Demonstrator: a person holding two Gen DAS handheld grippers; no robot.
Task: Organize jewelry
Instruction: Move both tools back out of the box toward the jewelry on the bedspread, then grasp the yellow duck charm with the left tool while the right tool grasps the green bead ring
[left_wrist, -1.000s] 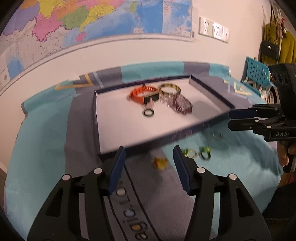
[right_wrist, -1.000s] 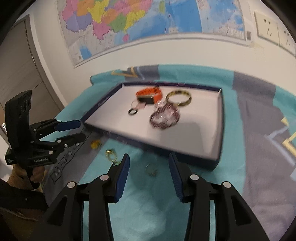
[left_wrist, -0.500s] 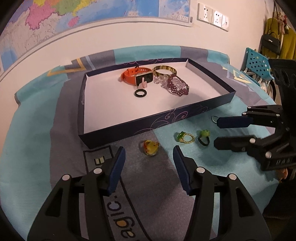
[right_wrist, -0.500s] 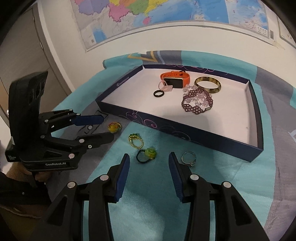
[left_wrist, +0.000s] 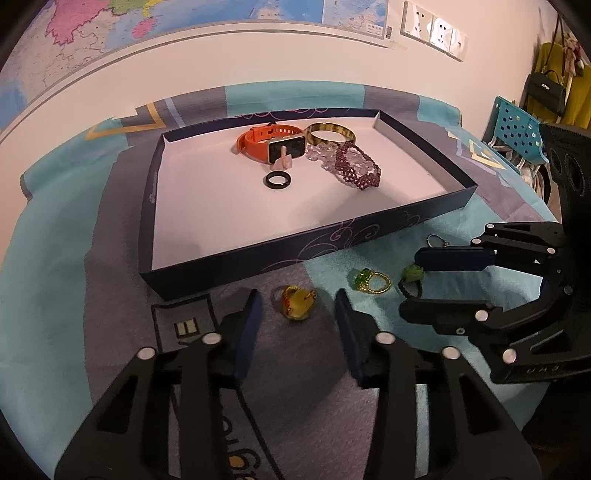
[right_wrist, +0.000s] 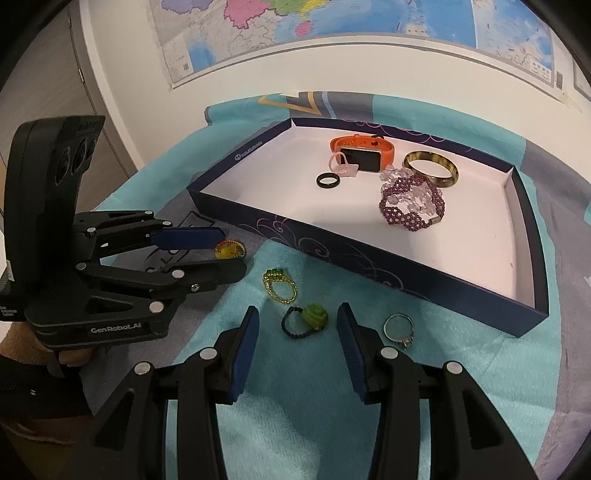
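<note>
a map (left_wrist: 147, 22) hangs on the white wall (left_wrist: 258, 62) above sockets (left_wrist: 434, 31).

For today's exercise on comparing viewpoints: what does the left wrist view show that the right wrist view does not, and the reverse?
Only the left wrist view: wall sockets, a black handbag, a blue perforated rack.

Only the right wrist view: a hand under the left gripper, whose jaws are closing around the yellow ring, and a grey door.

Both: the navy tray with the orange watch, and the right gripper astride the green-stone ring.
</note>
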